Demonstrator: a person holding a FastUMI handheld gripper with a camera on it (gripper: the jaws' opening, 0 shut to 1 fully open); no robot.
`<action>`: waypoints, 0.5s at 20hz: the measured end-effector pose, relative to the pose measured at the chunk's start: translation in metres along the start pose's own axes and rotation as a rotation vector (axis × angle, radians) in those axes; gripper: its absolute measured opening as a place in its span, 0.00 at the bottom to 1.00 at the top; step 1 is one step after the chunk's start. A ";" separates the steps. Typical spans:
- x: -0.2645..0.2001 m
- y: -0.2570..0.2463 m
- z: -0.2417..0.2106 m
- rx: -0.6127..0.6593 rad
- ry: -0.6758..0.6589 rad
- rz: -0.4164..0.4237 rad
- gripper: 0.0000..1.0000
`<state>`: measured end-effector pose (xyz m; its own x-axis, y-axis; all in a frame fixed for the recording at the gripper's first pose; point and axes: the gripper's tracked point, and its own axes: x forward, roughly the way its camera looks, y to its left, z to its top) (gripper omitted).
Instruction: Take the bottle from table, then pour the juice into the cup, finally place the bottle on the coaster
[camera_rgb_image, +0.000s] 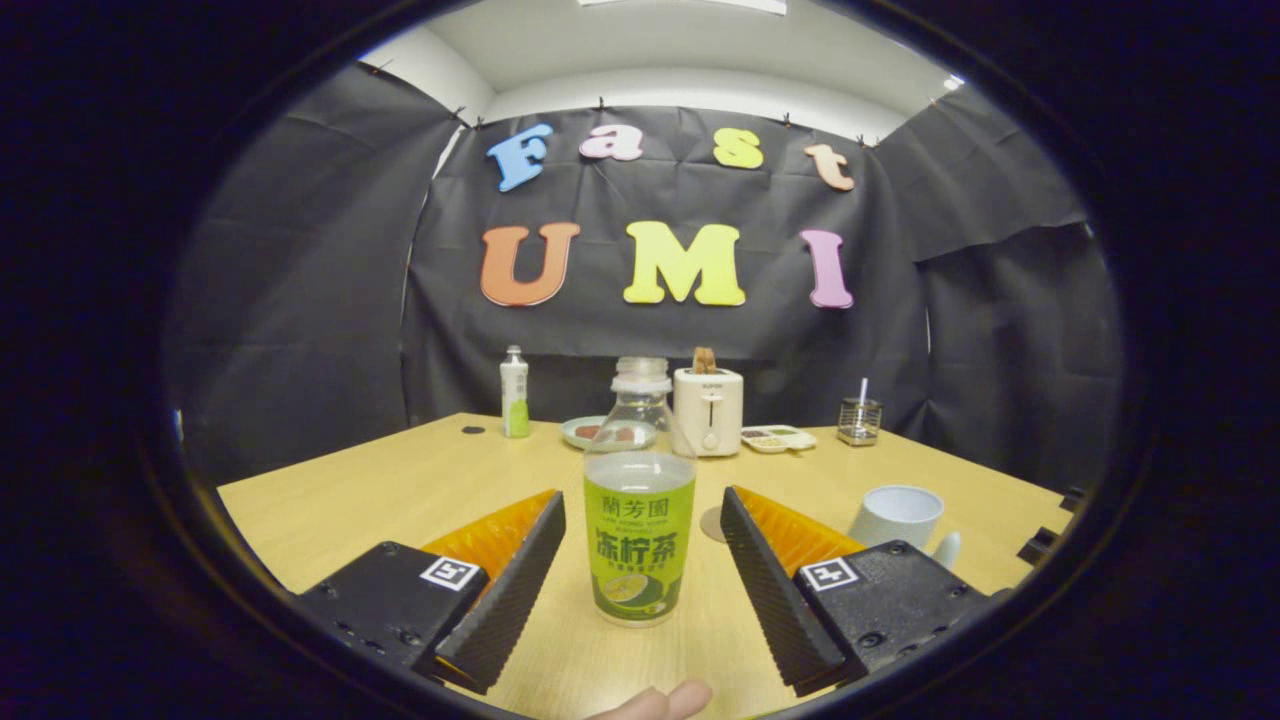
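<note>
The gripper (640, 560) has two ribbed fingers (505, 590) standing apart. Black screwed blocks carry square white-and-black markers (449, 573). A fingertip (655, 703) shows below.

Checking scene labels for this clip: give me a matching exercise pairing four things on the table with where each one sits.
Things:
1. bottle
2. cup
3. toaster
4. coaster

Places:
A. far side of the table, bread sticking out of its top
B. between the open gripper fingers, untouched
C. flat on the table, just behind the bottle
D. beside the right-hand finger, outside the gap

Pairs: 1-B, 2-D, 3-A, 4-C
</note>
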<state>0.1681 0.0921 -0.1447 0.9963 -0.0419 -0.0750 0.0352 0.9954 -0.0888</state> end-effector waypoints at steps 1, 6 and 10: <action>0.005 0.001 -0.005 -0.004 0.016 -0.008 1.00; 0.022 0.006 -0.003 0.041 0.015 0.009 1.00; 0.041 0.007 -0.005 0.023 0.027 -0.009 1.00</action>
<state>0.2087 0.0973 -0.1531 0.9934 -0.0530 -0.1014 0.0464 0.9967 -0.0666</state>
